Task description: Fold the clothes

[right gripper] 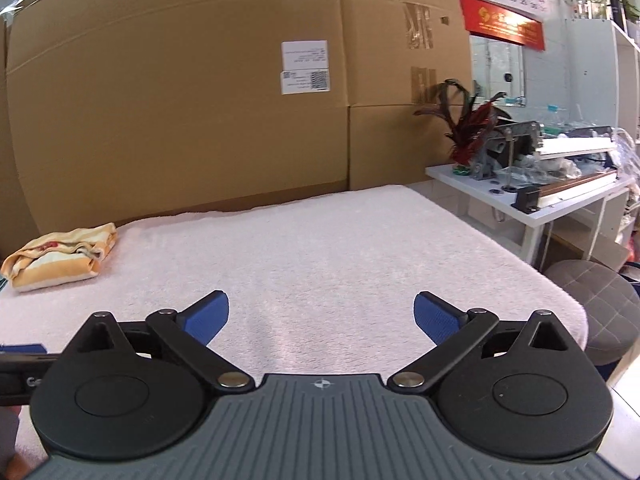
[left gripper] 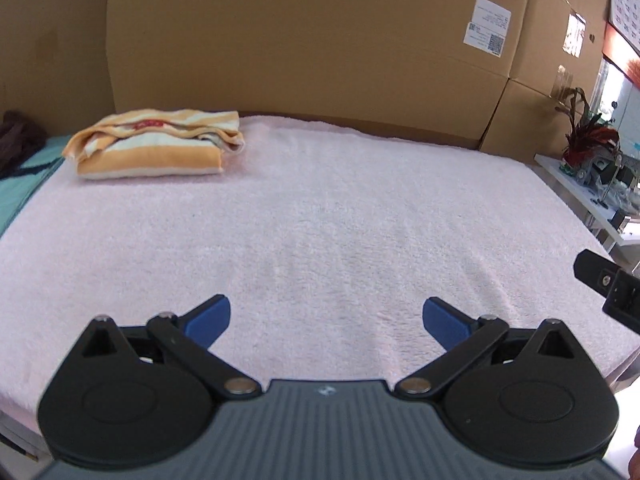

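Only partly visible at the far left of the left wrist view are a dark brown fuzzy thing point(left gripper: 18, 136) and a teal cloth point(left gripper: 24, 184), both cut off by the frame edge — what they are is hard to tell. Farther right, the folded orange-and-cream striped garment point(left gripper: 156, 144) lies at the back left corner of the pink fleece blanket point(left gripper: 340, 208), against the cardboard boxes point(left gripper: 300, 40); its red label is too blurred to read.

Both grippers hover over the blanket's near edge, tilted downward. The left gripper point(left gripper: 326, 316) has its blue pads spread wide with nothing between them; the right gripper point(right gripper: 320, 314) is likewise spread and empty — well apart from the garment.

At the right stand a white side table point(right gripper: 532, 208) with a red-leaved plant point(right gripper: 468, 128) and clutter, and a grey padded stool point(right gripper: 600, 308).
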